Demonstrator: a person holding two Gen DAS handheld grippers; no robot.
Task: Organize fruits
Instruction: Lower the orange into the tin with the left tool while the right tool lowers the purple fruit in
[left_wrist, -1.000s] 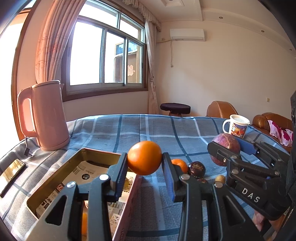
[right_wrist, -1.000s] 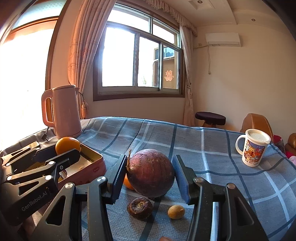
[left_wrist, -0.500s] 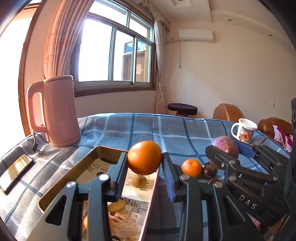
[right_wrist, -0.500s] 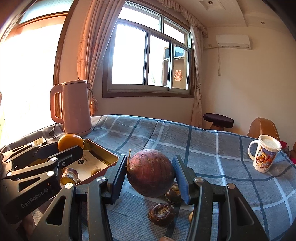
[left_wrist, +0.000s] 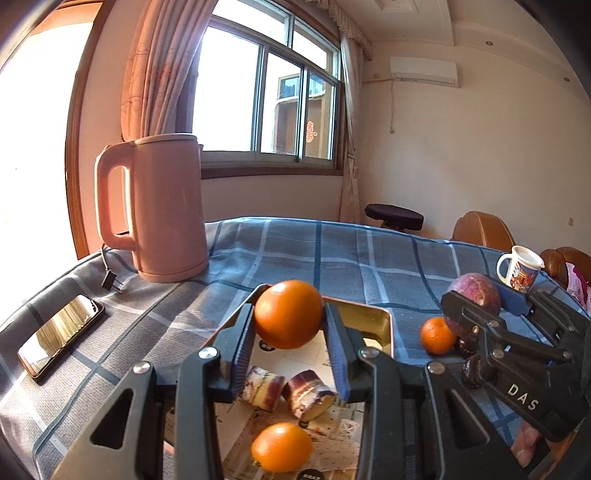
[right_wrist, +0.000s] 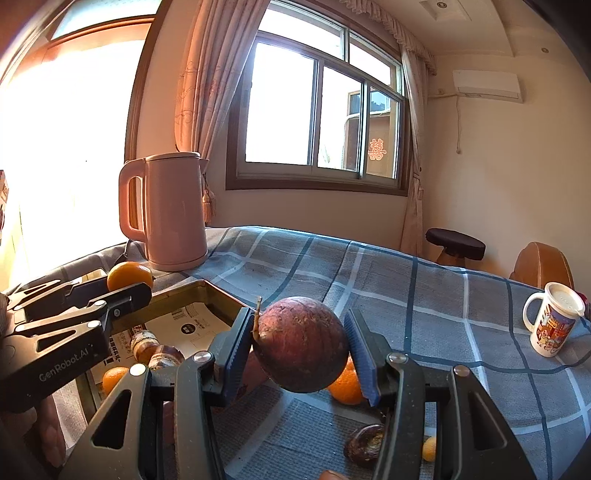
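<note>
Fingers (left_wrist: 242, 343) of our left gripper (left_wrist: 288, 341) clamped an orange (left_wrist: 287, 314) over the tin tray (left_wrist: 376, 321); our right gripper (right_wrist: 301, 350) pinched a purple fruit (right_wrist: 303, 343) (stem leftward) above the cloth (right_wrist: 424, 302).

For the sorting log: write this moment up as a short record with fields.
left gripper: shut on a large round orange, held above the tin
right gripper: shut on a round reddish-brown fruit with a dry stem
gold metal tin: holds a smaller orange and two cut purple-skinned pieces
blue checked cloth: bears a small tangerine, pink kettle, printed mug
</note>
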